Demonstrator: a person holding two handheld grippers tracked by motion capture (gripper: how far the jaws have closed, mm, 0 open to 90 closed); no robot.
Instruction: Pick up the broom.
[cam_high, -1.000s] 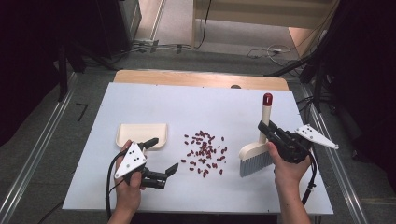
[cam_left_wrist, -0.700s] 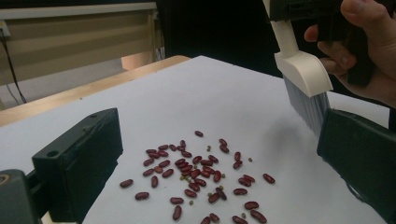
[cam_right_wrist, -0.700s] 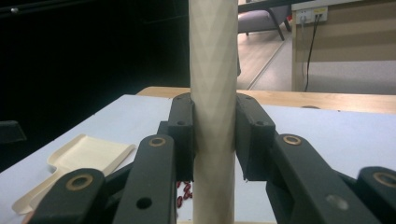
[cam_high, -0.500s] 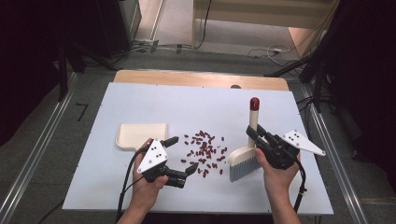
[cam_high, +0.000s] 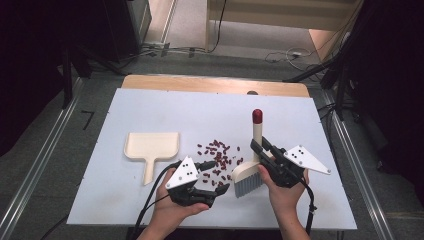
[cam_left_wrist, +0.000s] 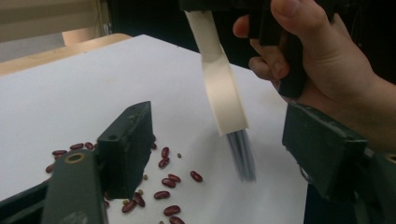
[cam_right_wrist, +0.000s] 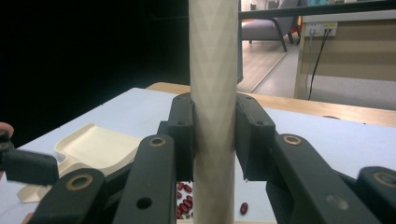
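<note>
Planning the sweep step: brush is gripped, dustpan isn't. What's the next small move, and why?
Probably take the left gripper back to the dustpan handle. Its jaws have just been closing on nothing, the pan lies untouched left of the beans, and the right gripper already holds the brush.

A pale blue tabletop (cam_high: 150, 110) carries scattered red beans (cam_high: 217, 152) near its middle. A cream dustpan (cam_high: 150, 150) lies flat left of the beans; a brush's bristles (cam_high: 248, 184) rest just right of them.

- Both grippers, left gripper (cam_high: 216, 176) and right gripper (cam_high: 258, 151), are built in black, with round brass-ringed pivots.
- A grey three-cornered plate with black dots is carried atop each.
- Black cables are trailed.
</note>
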